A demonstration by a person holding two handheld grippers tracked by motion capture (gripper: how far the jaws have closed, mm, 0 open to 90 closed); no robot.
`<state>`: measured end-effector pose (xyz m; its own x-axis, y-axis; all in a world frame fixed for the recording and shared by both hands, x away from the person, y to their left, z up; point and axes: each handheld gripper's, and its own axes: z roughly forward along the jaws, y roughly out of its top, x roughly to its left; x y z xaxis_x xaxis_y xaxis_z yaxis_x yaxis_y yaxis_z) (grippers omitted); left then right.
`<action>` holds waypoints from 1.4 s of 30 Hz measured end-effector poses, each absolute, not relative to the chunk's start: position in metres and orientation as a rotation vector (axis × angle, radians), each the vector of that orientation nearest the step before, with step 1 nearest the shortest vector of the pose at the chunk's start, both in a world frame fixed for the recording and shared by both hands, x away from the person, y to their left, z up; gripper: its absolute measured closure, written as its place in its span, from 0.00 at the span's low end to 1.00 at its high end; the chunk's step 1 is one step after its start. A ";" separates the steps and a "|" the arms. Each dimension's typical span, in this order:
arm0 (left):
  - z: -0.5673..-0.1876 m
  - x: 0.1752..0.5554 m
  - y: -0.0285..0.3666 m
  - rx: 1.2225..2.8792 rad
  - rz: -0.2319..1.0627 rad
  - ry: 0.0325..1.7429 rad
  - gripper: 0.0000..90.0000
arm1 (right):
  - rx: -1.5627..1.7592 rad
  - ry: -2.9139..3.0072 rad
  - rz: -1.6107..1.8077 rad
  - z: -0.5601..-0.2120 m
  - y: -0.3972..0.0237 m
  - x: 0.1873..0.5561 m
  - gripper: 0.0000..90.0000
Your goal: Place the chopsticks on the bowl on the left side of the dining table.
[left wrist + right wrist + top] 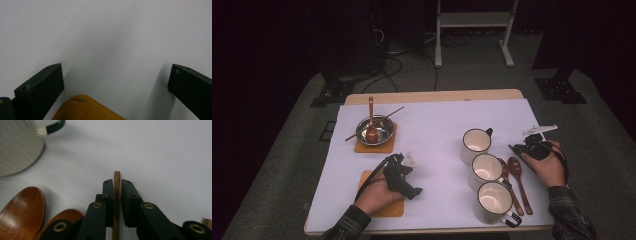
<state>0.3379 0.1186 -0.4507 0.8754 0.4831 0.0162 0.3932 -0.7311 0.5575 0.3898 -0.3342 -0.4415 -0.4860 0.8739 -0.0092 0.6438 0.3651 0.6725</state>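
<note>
A: High view first, from the left. What's on the far left of the table?

B: A metal bowl [373, 129] sits on a wooden coaster [375, 144], with a wooden spoon [371, 125] standing in it and a chopstick [374, 123] laid across its rim.

A: And the left gripper [409, 175]?

B: It rests low over the white table cover [432, 130], with the hand above a second coaster [382, 200] at the near edge. In the left gripper view its jaws stand wide apart with nothing between them; a corner of that coaster [85, 110] lies just below them.

A: Moving right?

B: Three cream mugs [486, 167] stand in a slanting row. Two brown spoons [515, 172] lie just beside the nearer two.

A: And the right gripper [524, 147]?

B: It sits right of the mugs, above the spoons' bowls. In the right gripper view a thin wooden stick [116, 202] runs upright between its nearly closed jaws [117, 195]. A narrow gap shows on each side, so whether the pads press on it can't be told. The stick's tip pokes just past the jaw ends, over the cover, with the spoon bowls [22, 215] to the left.
</note>
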 end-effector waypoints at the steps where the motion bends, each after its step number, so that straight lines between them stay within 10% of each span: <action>1: -0.451 0.338 0.119 2.485 0.215 0.633 0.00 | 1.331 2.259 0.882 -0.440 -0.336 0.388 0.88; 42: -0.450 0.338 0.118 2.490 0.213 0.636 0.00 | 1.483 2.192 0.926 -0.439 -0.390 0.290 0.88</action>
